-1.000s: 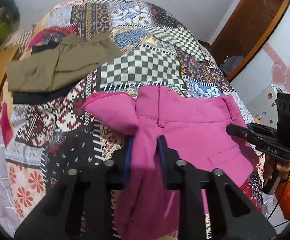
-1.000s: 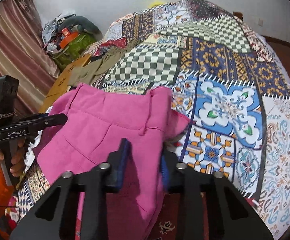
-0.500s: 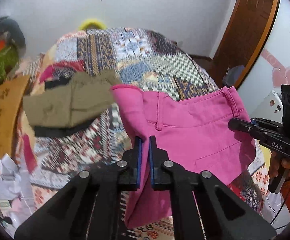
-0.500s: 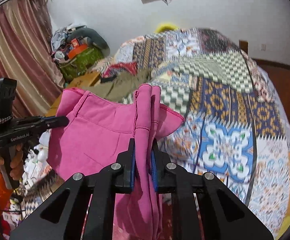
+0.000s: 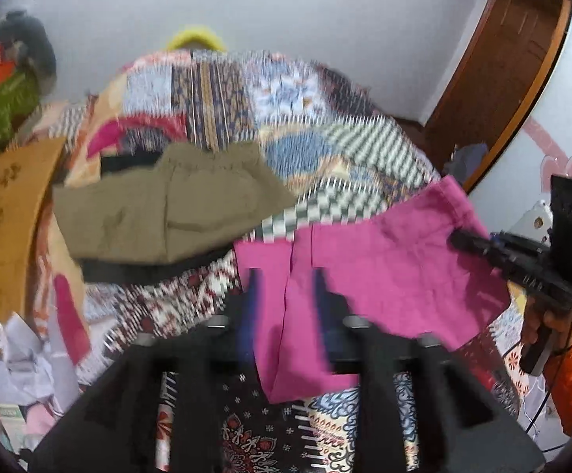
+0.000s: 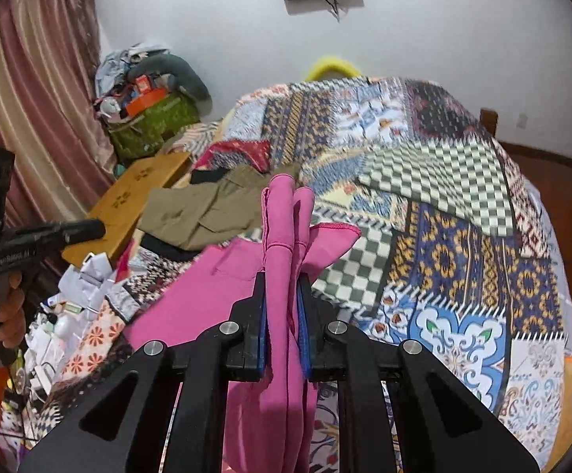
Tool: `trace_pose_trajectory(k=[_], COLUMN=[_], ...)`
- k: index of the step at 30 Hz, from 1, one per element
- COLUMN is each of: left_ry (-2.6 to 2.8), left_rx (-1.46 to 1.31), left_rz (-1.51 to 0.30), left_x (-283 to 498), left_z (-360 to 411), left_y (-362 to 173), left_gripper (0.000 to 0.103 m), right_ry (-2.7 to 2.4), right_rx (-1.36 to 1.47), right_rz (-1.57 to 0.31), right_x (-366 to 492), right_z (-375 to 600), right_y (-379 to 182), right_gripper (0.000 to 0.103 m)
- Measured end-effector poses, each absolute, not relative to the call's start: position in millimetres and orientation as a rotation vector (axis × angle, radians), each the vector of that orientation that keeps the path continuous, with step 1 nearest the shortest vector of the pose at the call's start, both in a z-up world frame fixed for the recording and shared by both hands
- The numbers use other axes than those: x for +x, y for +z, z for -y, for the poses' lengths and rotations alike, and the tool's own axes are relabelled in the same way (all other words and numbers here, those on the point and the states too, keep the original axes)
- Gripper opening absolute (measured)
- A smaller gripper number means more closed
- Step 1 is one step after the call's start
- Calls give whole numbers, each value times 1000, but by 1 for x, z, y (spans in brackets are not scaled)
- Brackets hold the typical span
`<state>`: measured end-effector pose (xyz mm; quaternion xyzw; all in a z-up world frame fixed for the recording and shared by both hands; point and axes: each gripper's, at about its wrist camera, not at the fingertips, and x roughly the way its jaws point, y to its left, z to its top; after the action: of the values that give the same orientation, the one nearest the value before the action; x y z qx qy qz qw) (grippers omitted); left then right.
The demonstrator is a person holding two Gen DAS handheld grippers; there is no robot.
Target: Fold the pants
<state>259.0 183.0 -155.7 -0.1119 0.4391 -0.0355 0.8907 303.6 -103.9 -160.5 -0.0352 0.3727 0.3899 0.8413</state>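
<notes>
The pink pants (image 5: 396, 272) hang over the patchwork bed. In the blurred left wrist view my left gripper (image 5: 286, 276) has its jaws apart, with a fold of pink cloth lying between them. In the right wrist view my right gripper (image 6: 282, 287) is shut on a bunched edge of the pink pants (image 6: 286, 232), which stand up between the fingers. The right gripper also shows in the left wrist view (image 5: 522, 260), at the pants' right side. The left gripper body shows in the right wrist view (image 6: 41, 236), at the far left.
Folded olive pants (image 5: 167, 213) lie on a dark garment at the bed's left, also seen in the right wrist view (image 6: 207, 209). A wooden board (image 5: 6, 228) and clutter flank the left edge. The patchwork quilt (image 6: 463, 236) spreads right. A brown door (image 5: 502, 71) stands at right.
Both grippers rose and tilted up, lifting the pink pants. The left jaws, shut on the cloth half a second ago, now stand apart. The right gripper keeps its grip.
</notes>
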Motion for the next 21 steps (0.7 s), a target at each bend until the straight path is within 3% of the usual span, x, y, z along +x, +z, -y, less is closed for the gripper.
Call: trace_pose_trajectory(k=[2, 14, 16, 17, 21], left_ry=[-80, -162, -185, -204, -169], left_rx=[-250, -489, -500, -499, -416], left_rz=[-960, -1179, -1153, -1140, -1076], left_x=[266, 310, 310, 310, 307], left_z=[-181, -183, -181, -179, -169], left_y=[-176, -262, -262, -260, -241], left_gripper=[76, 76, 65, 50, 16], right_ry=[810, 780, 782, 784, 792], right_rx=[-69, -53, -40, -36, -34], right_rz=[-811, -923, -933, -933, -918], right_x=[309, 324, 326, 327, 328], right_z=[108, 129, 131, 132, 132], right_y=[-169, -215, -219, -220, -217], right_gripper=[11, 12, 12, 12, 12])
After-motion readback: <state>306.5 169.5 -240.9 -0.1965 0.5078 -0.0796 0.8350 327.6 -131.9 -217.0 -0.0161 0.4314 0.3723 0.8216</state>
